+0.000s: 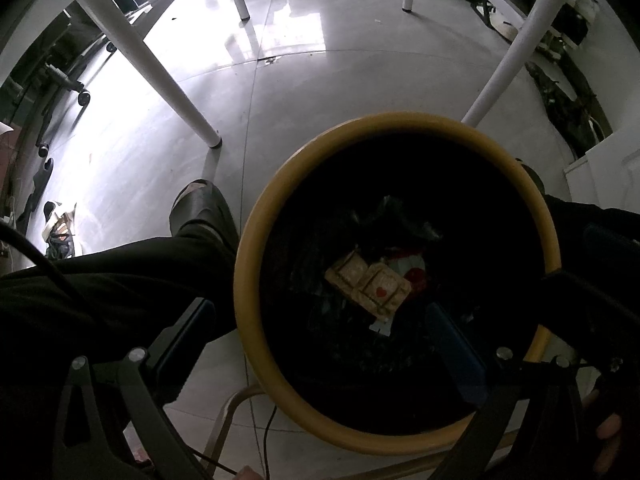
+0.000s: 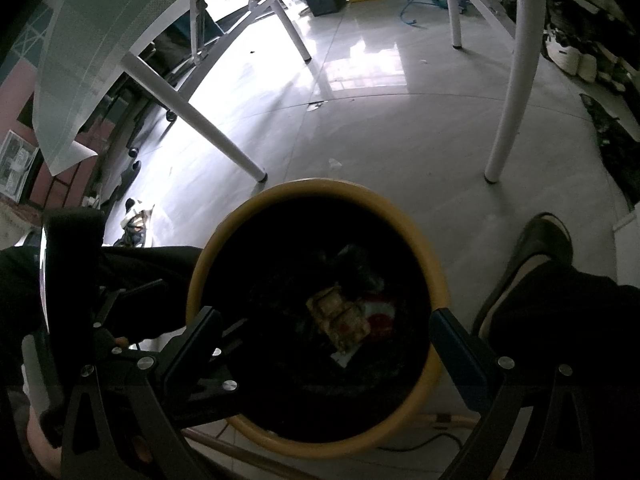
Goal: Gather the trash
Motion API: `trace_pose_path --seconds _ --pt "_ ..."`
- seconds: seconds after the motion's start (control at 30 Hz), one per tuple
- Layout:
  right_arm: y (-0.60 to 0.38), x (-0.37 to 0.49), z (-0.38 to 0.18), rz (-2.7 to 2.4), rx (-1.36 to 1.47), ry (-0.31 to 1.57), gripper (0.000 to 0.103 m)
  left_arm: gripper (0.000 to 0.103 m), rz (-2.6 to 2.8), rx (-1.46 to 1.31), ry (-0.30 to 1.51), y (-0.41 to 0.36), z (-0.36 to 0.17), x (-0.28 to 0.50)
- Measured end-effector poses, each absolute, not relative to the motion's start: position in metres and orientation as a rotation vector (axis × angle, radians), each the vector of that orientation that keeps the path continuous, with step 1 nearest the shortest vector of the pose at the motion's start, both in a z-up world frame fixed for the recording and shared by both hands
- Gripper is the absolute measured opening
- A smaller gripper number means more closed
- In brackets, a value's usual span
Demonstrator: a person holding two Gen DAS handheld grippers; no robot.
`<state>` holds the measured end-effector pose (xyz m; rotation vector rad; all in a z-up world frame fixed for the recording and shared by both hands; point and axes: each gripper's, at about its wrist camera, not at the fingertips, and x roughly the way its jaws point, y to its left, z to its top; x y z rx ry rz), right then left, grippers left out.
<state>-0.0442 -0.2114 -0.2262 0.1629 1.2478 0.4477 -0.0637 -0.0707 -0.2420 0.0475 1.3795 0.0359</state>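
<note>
Both grippers, left (image 1: 320, 344) and right (image 2: 324, 344), hang spread wide and empty over a yellow-rimmed bin (image 1: 256, 216). Deep inside, a tan wrapper (image 1: 368, 284) with a red heart lies on a black liner, other scraps lost in shadow. Beyond, white table legs (image 1: 160, 76) cross glossy floor.

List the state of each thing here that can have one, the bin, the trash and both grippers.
Round yellow-rimmed bin: upright, no lid on, dark inside.
Tan flattened wrapper with a red heart: lying inside the bin on other trash.
Left gripper: open, holding nothing, above the bin.
Right gripper: open, holding nothing, above the bin.
</note>
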Motion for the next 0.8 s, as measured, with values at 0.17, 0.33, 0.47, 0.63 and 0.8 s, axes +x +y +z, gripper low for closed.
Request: trace_pose_path --seconds 0.17,0.33,0.47,0.63,0.8 --pt "-0.2116 -0.044 -0.2263 0.448 0.162 1.248 0.103 0.102 0.037 0.048 1.383 -0.0704 -0.2426 -0.0637" --pt "-0.2121 -0.0439 -0.2266 0.449 0.162 1.249 0.103 0.102 0.032 0.05 1.387 -0.0714 -0.2428 -0.0639" --pt "-0.2118 -0.0441 -0.2269 0.451 0.163 1.25 0.103 0.102 0.042 0.067 1.39 -0.0716 -0.2434 -0.0628" --pt "-0.2105 -0.0451 -0.227 0.451 0.166 1.25 0.103 0.102 0.058 0.075 1.369 -0.0718 -0.24 -0.0627" --pt "-0.2118 -0.0442 -0.2271 0.451 0.167 1.251 0.103 0.102 0.107 0.143 1.346 -0.0766 -0.2377 -0.0641"
